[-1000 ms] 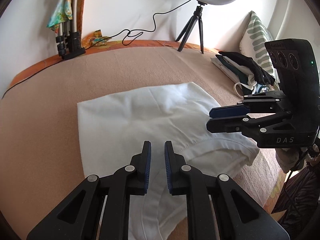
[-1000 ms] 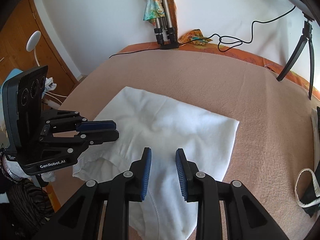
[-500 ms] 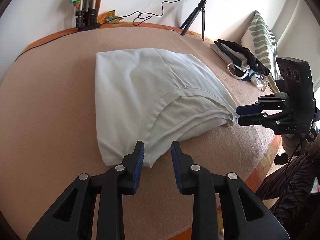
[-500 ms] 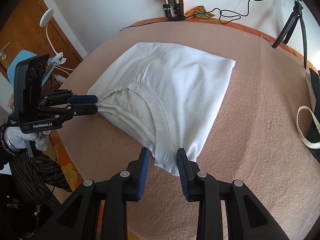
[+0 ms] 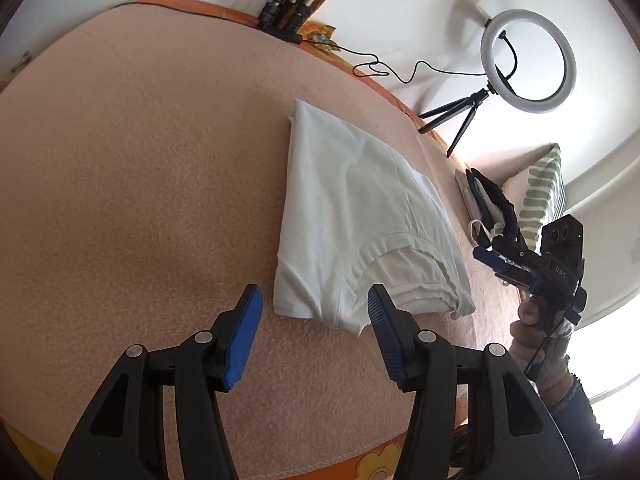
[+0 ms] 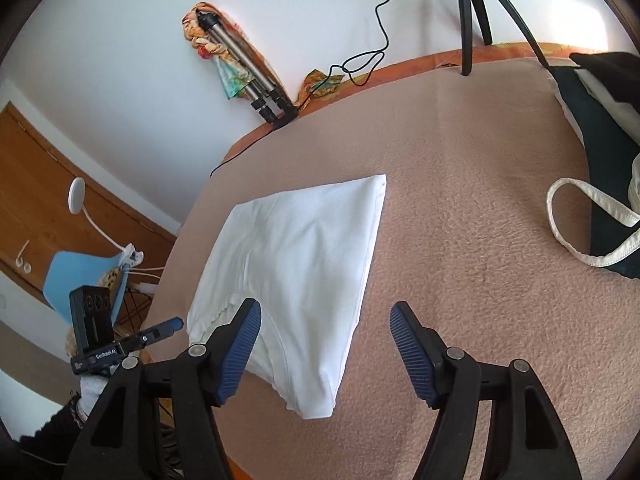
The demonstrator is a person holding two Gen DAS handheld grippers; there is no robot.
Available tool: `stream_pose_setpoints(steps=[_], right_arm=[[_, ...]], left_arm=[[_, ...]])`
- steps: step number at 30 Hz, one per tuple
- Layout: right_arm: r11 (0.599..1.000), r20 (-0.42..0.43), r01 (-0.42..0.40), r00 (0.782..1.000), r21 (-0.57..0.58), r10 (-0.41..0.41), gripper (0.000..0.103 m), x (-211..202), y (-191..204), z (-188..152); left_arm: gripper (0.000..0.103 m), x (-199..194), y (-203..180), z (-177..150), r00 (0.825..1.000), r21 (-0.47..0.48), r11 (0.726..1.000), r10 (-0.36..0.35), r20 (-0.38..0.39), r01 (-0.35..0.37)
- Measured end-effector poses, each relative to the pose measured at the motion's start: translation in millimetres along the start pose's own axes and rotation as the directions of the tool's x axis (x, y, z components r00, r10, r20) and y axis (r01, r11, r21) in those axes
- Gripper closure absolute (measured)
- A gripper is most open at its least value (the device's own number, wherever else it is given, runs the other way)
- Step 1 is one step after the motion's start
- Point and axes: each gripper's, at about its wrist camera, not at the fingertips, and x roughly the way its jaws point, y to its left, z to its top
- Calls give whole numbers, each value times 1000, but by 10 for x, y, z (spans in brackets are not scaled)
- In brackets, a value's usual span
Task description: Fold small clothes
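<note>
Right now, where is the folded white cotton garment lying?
The folded white cotton garment lies flat on the peach blanket, ahead of both open grippers, with the dark clothes pile to its right in the right wrist view.

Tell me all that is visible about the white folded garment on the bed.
The white folded garment looks like soft cotton knit, folded in several layers into a rough rectangle. Its hemmed, curved edges stack at the near end. It lies flat on the peach fleece blanket. Neither open gripper, left or right, touches it.
</note>
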Motion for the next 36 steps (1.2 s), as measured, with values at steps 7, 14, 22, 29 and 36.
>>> stream_pose_setpoints(steps=[7,14,22,29,36], right_arm=[[991,-52,-58,997,117,64,42,357,-187,150],[976,-44,-147,987,163,156,46,527,-130,208],[993,-57,-88,994,78,93,48,688,138,202],[995,-56,71,996,-71,-76,85,705,371,188],[911,62,241,970,-334,-234,90,542,939,106]], left_arm=[[49,183,-36,60,998,-61,997,-57,-13,56],[52,250,-63,104,997,-63,995,-81,0,81],[76,400,-345,114,999,118,992,51,9,-52],[88,382,-495,73,989,234,961,132,70,-145],[89,195,-845,-8,973,382,903,135,187,-199]])
